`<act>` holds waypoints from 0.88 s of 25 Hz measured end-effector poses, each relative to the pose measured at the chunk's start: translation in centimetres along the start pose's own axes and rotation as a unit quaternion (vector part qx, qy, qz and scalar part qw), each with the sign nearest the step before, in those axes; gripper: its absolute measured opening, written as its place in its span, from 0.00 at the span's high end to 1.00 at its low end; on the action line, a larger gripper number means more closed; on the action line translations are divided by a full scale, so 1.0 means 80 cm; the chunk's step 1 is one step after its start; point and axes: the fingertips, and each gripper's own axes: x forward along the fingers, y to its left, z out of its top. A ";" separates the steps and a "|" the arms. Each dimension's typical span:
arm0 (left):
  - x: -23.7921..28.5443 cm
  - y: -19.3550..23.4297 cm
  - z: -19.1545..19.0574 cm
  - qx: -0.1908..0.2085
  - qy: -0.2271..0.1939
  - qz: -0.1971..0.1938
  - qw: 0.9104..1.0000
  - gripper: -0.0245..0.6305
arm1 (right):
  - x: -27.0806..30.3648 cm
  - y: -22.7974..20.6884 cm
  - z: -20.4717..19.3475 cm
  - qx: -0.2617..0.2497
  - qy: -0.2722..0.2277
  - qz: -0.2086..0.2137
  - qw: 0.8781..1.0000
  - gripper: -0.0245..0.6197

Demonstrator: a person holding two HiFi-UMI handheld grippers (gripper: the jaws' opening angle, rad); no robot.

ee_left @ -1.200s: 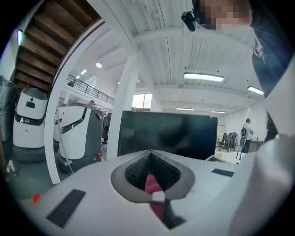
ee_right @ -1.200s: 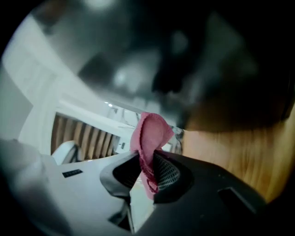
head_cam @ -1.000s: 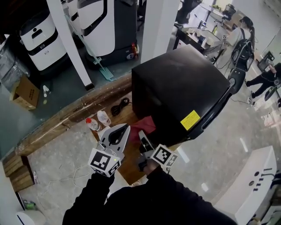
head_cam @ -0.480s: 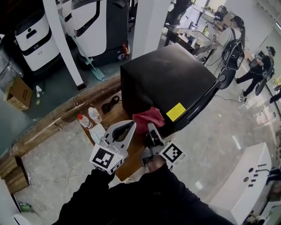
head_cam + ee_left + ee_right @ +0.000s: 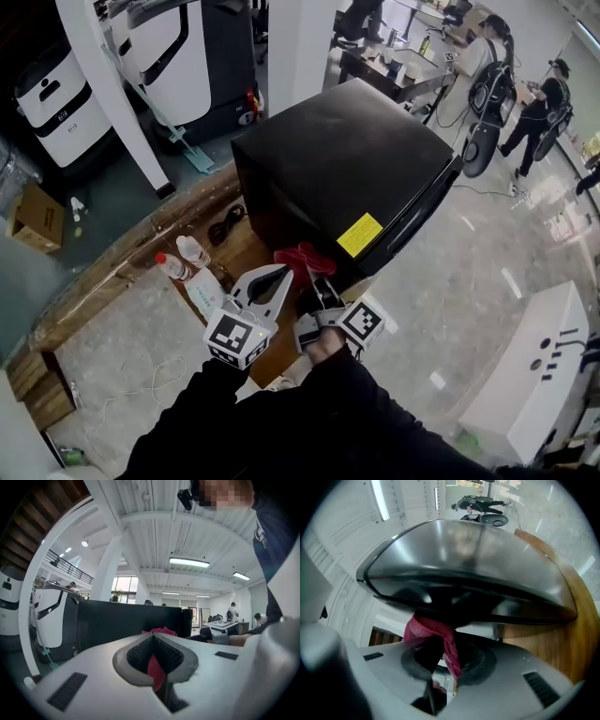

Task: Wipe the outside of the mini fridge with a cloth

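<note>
The black mini fridge (image 5: 347, 159) stands on a wooden table (image 5: 246, 251), with a yellow label (image 5: 360, 234) near its closest top corner. My right gripper (image 5: 319, 283) is shut on a red cloth (image 5: 302, 259) and holds it against the fridge's near side, just left of the label. In the right gripper view the cloth (image 5: 436, 630) hangs between the jaws under the fridge's (image 5: 468, 573) glossy edge. My left gripper (image 5: 279, 274) is just left of the cloth with its jaws together. In the left gripper view the cloth (image 5: 159, 631) shows past the shut tips (image 5: 152, 637).
Two plastic bottles (image 5: 183, 258) and a black cable (image 5: 225, 225) lie on the table left of the fridge. White machines (image 5: 178, 56) and a pillar (image 5: 300, 47) stand behind. People (image 5: 487, 66) are at the far right. A white cabinet (image 5: 525, 384) stands at the lower right.
The right gripper has carried the red cloth up and along the fridge's near side towards the yellow label. The left gripper has followed beside it. The head view has shifted.
</note>
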 end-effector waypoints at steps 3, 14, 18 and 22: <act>0.015 -0.004 -0.024 0.009 0.020 -0.006 1.000 0.95 | 0.005 -0.017 -0.001 0.019 -0.001 0.006 1.000 0.84; 0.039 0.010 -0.173 0.025 0.098 -0.003 0.995 0.95 | 0.020 -0.158 -0.029 0.024 0.027 -0.057 0.998 0.84; 0.039 0.019 -0.234 -0.008 0.123 0.001 0.992 0.95 | 0.022 -0.229 -0.043 0.038 0.033 -0.102 0.993 0.84; 0.037 0.028 -0.286 -0.027 0.147 0.007 0.989 0.95 | 0.019 -0.299 -0.055 0.034 0.038 -0.145 0.988 0.84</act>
